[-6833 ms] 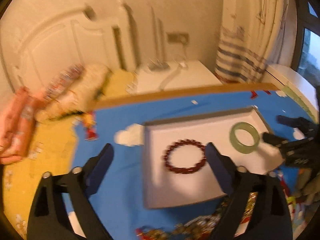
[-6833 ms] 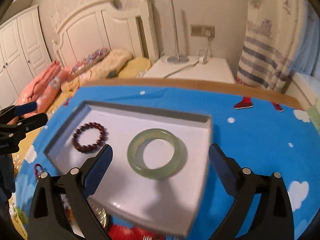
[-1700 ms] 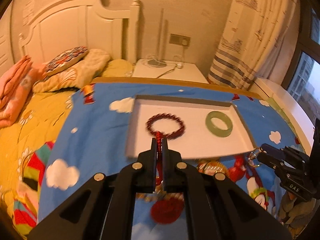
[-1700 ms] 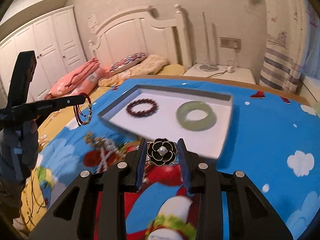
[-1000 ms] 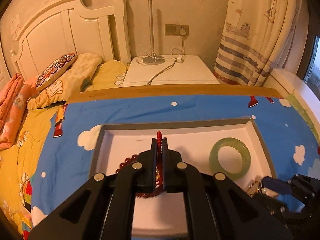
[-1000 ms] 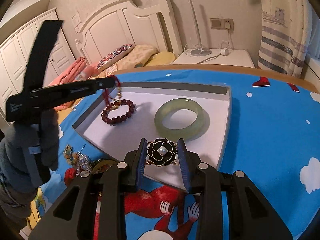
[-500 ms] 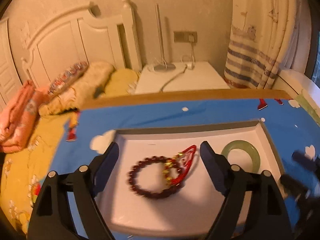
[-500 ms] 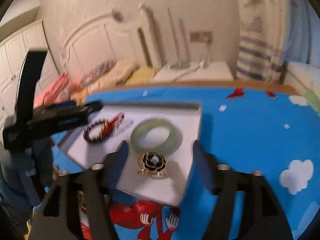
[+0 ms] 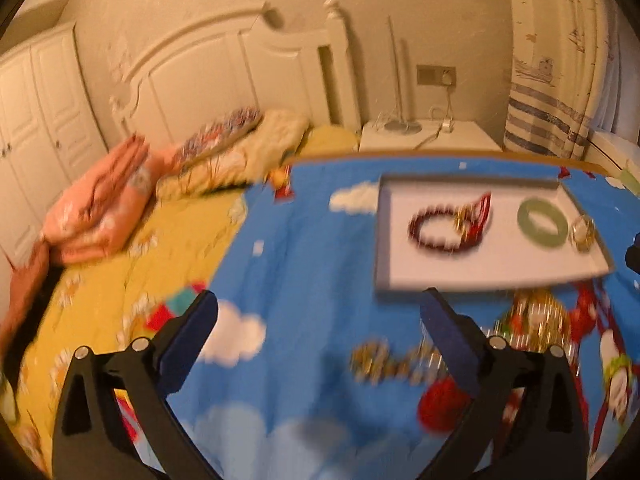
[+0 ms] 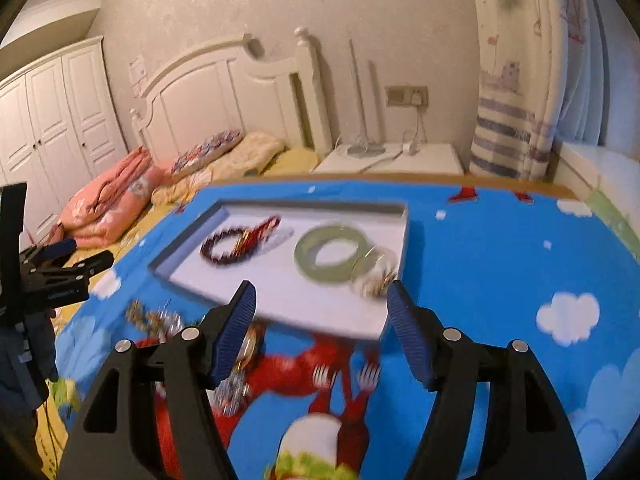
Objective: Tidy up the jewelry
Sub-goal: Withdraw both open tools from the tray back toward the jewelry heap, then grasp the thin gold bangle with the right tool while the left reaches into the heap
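Jewelry pile [image 9: 400, 360] clearer from left view

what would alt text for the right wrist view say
A white tray on a blue cartoon bedspread holds a dark red bead bracelet, a green bangle and a blurred brooch. The right gripper hangs before it, jaws open and empty.

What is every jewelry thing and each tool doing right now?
Tray: holding four pieces.
Bead bracelet: lying in tray.
Red cord bracelet: overlapping the bead bracelet.
Green bangle: flat in tray.
Brooch: beside bangle.
Left tool: opening, empty.
Right tool: open, empty.
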